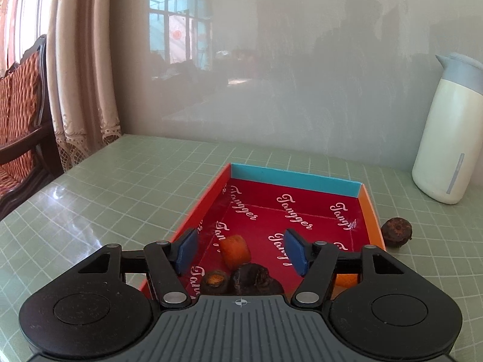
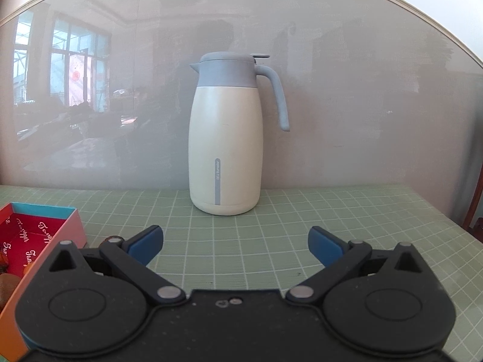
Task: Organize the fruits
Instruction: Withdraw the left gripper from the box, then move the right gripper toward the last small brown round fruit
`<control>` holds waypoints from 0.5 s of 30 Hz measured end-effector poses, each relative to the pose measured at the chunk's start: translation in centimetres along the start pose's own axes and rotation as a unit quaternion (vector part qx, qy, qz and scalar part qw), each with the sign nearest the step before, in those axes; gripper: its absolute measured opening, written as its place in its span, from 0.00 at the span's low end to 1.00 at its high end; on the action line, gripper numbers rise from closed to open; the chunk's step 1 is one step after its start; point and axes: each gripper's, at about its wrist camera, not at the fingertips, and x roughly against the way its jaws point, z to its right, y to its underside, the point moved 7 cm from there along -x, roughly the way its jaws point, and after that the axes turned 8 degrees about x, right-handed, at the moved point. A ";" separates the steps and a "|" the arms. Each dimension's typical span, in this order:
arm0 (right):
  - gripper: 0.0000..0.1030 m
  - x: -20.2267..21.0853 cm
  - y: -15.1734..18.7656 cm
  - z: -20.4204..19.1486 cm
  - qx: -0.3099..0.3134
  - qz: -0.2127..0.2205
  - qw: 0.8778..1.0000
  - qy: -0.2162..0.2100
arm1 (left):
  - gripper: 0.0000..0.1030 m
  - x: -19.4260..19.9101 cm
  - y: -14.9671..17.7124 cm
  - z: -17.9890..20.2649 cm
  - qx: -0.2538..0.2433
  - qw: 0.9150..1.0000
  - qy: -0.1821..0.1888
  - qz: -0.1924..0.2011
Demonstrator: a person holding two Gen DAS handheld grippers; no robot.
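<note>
A shallow red box (image 1: 302, 190) with a blue far wall and orange sides lies on the green grid mat. My left gripper (image 1: 241, 250) is open above its near end. Below it in the box lie an orange fruit piece (image 1: 235, 252) and two dark brown fruits (image 1: 255, 279). Another dark brown fruit (image 1: 396, 233) sits on the mat just right of the box. An orange fruit (image 1: 344, 280) shows behind the right finger. My right gripper (image 2: 235, 244) is open and empty over the mat, right of the box (image 2: 72, 226).
A cream thermos jug with a grey-blue lid and handle (image 2: 225, 141) stands at the back against the glossy wall; it also shows in the left wrist view (image 1: 446, 138). A curtain (image 1: 81, 60) and a wooden chair (image 1: 21, 114) are off the table's left edge.
</note>
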 end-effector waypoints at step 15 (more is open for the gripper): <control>1.00 -1.5 -0.5 -4.9 0.023 -0.007 0.999 -0.041 | 0.85 4.6 -1.2 -6.5 0.014 0.997 -0.053 0.059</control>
